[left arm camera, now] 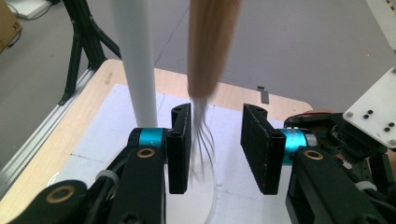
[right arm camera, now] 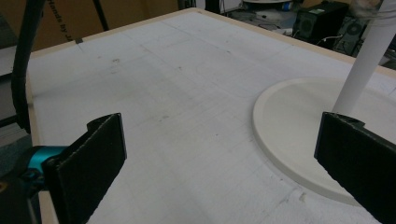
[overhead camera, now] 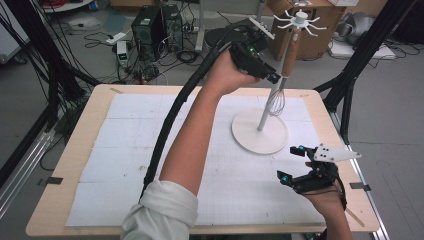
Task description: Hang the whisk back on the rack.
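The left tongs (overhead camera: 272, 75) are up high and open, with nothing in them. A whisk (overhead camera: 286, 65) with a wooden handle hangs from the white stand (overhead camera: 260, 131) between the jaws. The right tongs (overhead camera: 291, 164) are wide open and empty, low over the bench (overhead camera: 85, 125) near the stand.

light: even, soft | shadows: faint | blur: whisk (left arm camera: 205, 93) motion-smeared, left gripper view

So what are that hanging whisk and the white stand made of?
The whisk looks to have a matte, tan wooden handle and thin shiny wires, probably metal. The stand is smooth matte white, maybe painted metal or plastic; the pictures can't settle which.
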### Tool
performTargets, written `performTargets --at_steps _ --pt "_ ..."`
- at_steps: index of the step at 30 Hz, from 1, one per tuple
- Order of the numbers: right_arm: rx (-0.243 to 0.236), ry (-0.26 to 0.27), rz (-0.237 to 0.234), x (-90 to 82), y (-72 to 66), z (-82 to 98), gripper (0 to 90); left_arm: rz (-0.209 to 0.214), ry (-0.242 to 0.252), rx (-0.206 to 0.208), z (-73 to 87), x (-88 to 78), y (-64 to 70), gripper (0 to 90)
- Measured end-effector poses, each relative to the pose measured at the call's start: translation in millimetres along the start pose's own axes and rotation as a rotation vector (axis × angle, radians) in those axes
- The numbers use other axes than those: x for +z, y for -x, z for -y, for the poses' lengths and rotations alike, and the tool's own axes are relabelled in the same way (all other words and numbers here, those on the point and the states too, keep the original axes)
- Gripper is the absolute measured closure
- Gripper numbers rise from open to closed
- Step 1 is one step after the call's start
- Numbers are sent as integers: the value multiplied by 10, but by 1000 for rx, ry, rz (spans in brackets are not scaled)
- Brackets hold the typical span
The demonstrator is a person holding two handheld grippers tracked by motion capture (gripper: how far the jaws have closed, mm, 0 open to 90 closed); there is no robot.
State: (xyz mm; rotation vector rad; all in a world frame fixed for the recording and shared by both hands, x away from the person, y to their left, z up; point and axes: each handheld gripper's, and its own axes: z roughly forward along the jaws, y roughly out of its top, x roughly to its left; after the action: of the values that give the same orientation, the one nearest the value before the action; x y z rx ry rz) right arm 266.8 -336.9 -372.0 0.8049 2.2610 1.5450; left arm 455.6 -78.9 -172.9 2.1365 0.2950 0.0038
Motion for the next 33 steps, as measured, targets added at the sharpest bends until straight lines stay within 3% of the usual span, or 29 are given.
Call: performTargets --at_steps 6,12,16,18,27,33 --pt "-3 -7 1 20 -9 -1 10 -14 -15 -13 122 -100 -48 543" --pt "-5 -18 -2 54 -27 0 10 -34 4 -38 277 -240 -53 470" --pt "-10 -24 -3 70 -28 1 10 -52 21 -42 408 -344 -7 416" --pt "-9 -27 -3 79 -21 5 10 -63 7 -48 468 -384 29 394" --pt "-13 -43 -9 142 -44 0 9 -73 20 -6 614 -564 162 338" --pt "-15 -50 -15 168 -39 0 10 -91 24 1 704 -615 257 278"
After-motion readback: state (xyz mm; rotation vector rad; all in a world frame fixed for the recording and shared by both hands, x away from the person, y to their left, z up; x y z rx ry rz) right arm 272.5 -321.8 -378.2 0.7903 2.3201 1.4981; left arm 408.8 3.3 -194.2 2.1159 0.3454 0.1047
